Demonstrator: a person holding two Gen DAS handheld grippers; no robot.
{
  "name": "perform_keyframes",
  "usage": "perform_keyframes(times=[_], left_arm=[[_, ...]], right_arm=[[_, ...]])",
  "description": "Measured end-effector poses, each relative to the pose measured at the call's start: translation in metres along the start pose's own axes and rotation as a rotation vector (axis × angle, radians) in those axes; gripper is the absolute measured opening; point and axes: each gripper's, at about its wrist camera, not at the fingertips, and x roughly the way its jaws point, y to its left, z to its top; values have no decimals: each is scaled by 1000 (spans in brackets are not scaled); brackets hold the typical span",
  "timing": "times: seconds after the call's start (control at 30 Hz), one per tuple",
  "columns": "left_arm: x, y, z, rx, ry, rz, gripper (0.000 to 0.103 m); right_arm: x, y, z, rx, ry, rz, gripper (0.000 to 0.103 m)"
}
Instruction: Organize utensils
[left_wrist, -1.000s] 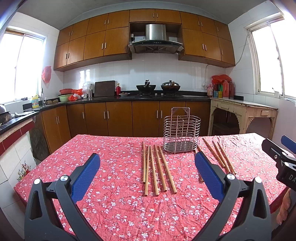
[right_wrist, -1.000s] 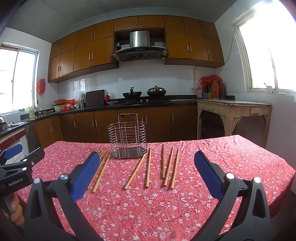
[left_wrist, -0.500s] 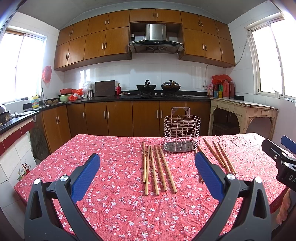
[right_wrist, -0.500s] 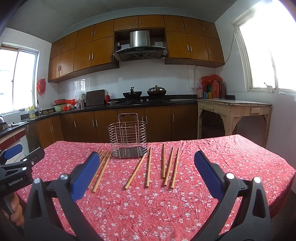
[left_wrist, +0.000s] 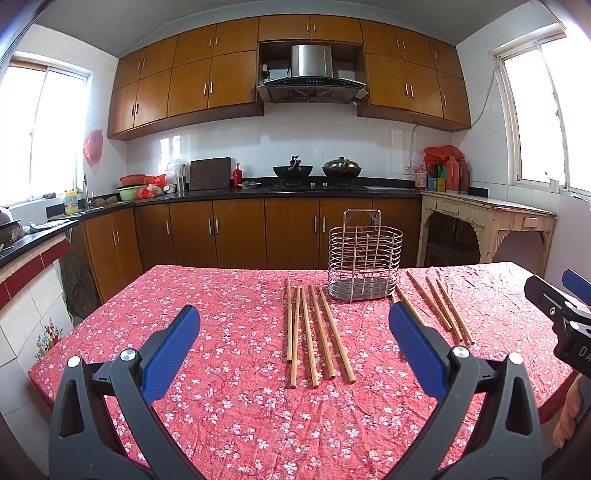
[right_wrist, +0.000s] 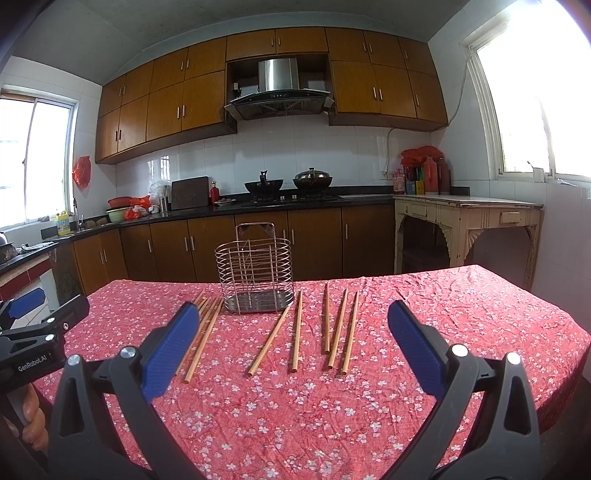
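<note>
Wooden cabinets line the kitchen behind a tabletop (left_wrist: 192, 295) under a red flowered cloth. Chopsticks lie flat in two groups, one bunch left of the wire holder (left_wrist: 365, 264), one (right_wrist: 325, 328) right of it. Left gripper (left_wrist: 295, 332) hovers with fingers spread wide, empty; right gripper (right_wrist: 291, 332) likewise, spread and holding nothing. Nothing's in the holder yet. Best bet, I'd say: come down on one stick near its middle, pinch across it, tip it upright, then drop it into a compartment.
</note>
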Motion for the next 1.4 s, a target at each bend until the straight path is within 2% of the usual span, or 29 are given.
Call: perform_keyframes(times=[0.17,0.3,0.5,0.6,0.7,0.77,0.83,0.93,1.13,1.2,1.27,1.3,1.4], left_arm=[[7,0,-1,6,18,15,101],[20,3,-6,0,64,25,101],[55,21,-15,-48,189,29,101],[83,35,-18,-67,285,27,101],[103,42,-21,-65,348,39,101],[115,48,-22,-57,382,45,99],[125,50,-23,-43,409,40,83],[138,50,-25,-22,453,19,67],[161,41,-33,5,526,-33,55],[167,36,-36,15,552,-48,47],[175,31,-39,27,578,-49,39],[179,30,-41,30,594,-51,33],[187,29,-41,33,605,-53,32]], right_arm=[[6,-1,-4,7,19,-7,99],[19,-8,-7,29,61,-17,99],[54,-24,-13,55,176,-72,99],[78,-35,-17,75,254,-100,96],[107,-49,-21,95,345,-131,83],[125,-58,-26,103,411,-155,67],[147,-66,-33,123,485,-164,56],[171,-75,-43,153,566,-132,39],[196,-73,-59,140,640,-125,30],[199,-69,-60,103,639,-143,24],[202,-69,-61,97,643,-161,11],[203,-71,-60,102,644,-170,9],[205,-79,-60,124,643,-173,8]])
